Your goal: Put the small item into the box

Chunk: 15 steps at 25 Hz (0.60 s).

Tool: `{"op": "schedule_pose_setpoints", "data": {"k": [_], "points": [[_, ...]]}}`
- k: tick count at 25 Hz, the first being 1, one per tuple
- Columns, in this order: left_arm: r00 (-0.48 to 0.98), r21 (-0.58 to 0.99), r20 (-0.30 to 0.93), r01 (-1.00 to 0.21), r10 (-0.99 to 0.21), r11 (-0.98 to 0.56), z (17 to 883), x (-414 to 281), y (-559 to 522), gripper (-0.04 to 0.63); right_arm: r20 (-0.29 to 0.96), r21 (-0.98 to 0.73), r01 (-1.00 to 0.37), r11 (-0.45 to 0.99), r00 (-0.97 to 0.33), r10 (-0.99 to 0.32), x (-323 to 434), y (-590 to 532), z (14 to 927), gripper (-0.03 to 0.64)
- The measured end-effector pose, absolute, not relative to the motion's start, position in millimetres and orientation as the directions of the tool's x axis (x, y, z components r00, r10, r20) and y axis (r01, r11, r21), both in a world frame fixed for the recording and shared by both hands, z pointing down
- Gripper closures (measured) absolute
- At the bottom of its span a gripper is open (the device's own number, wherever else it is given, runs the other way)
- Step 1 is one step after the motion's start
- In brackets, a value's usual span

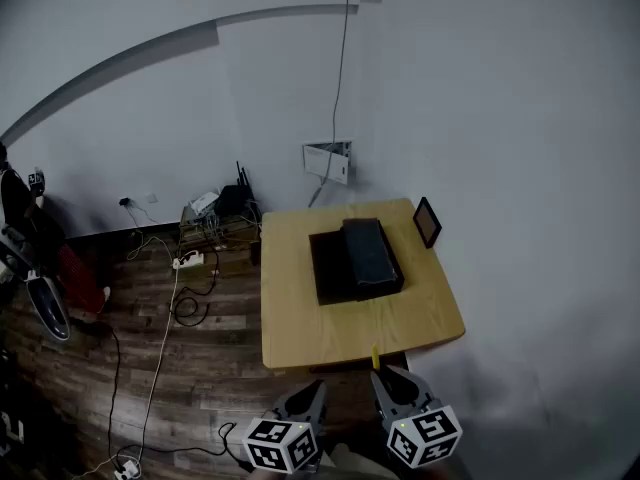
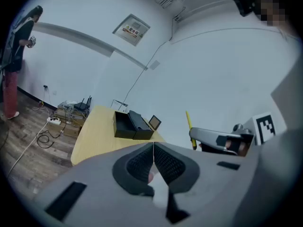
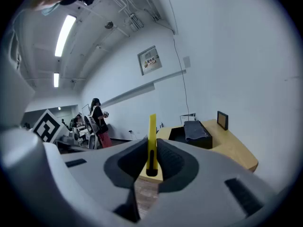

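The right hand-held gripper (image 3: 151, 148) is clamping what looks like a thin yellow cutter (image 3: 152, 126) upright between its jaws, while the left hand-held gripper (image 2: 153, 156) is hanging closed and empty beside it, the black box (image 1: 356, 258) sitting well ahead on the counter (image 1: 340, 336).

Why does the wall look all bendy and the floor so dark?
Head view: dim all over, the wooden floor nearly black, and the wide lens bows the grey wall stripe into an arc. Left gripper view: black rounded corners, the table leaning. Right gripper view: ceiling lights glare white, while the yellow item looks sharp.
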<state>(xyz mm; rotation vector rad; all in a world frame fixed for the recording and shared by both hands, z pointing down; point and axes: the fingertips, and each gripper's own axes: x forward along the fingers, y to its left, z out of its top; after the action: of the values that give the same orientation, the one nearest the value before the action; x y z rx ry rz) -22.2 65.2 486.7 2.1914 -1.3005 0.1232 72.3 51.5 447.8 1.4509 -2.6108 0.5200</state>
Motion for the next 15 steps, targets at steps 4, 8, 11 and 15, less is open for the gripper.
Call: {"op": "schedule_pose_setpoints", "data": {"k": [4, 8, 11, 15], "points": [[0.507, 0.412, 0.346, -0.838, -0.790, -0.357, 480.5, -18.9, 80.6, 0.592, 0.248, -0.248, -0.840, 0.483, -0.537, -0.806, 81.2, 62.9, 445.4, 0.566], [0.479, 0.418, 0.341, -0.848, -0.809, -0.326, 479.6, -28.3, 95.0, 0.592, 0.239, -0.239, -0.824, 0.513, -0.562, -0.792, 75.5, 70.1, 440.1, 0.566], [0.469, 0.413, 0.338, -0.853, -0.816, -0.319, 480.6, -30.8, 102.2, 0.592, 0.230, -0.230, -0.816, 0.530, -0.575, -0.785, 73.7, 69.3, 436.0, 0.566], [0.465, 0.410, 0.341, -0.856, -0.817, -0.315, 483.1, -29.2, 102.5, 0.592, 0.231, -0.222, -0.813, 0.538, -0.580, -0.781, 72.2, 69.9, 432.0, 0.566]]}}
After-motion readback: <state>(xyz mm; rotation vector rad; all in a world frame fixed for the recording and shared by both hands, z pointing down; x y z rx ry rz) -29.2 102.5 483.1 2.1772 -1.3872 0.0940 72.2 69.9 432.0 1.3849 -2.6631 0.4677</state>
